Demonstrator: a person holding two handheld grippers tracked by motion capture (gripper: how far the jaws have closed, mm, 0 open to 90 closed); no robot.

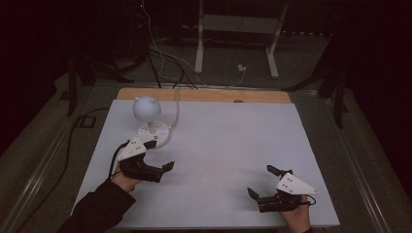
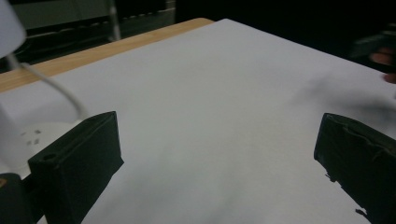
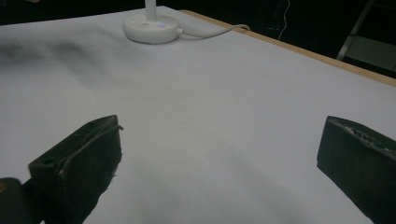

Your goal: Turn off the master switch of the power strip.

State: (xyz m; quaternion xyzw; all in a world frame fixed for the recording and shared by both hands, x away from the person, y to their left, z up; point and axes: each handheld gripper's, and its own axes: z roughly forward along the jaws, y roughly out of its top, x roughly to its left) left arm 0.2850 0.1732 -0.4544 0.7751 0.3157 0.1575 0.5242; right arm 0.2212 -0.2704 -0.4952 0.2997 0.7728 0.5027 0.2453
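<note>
Left gripper (image 1: 163,158), jaws wide apart w/ nothing held, sits just by the lamp (image 1: 151,121) at 5 o'clock. Right gripper (image 1: 260,181), jaws wide too, nothing held, on the table (image 1: 228,141). No writing readable.

Dim room, black surroundings, pale table (image 1: 218,145) softly lit, soft shadows, gripper views blurred near edges
</note>
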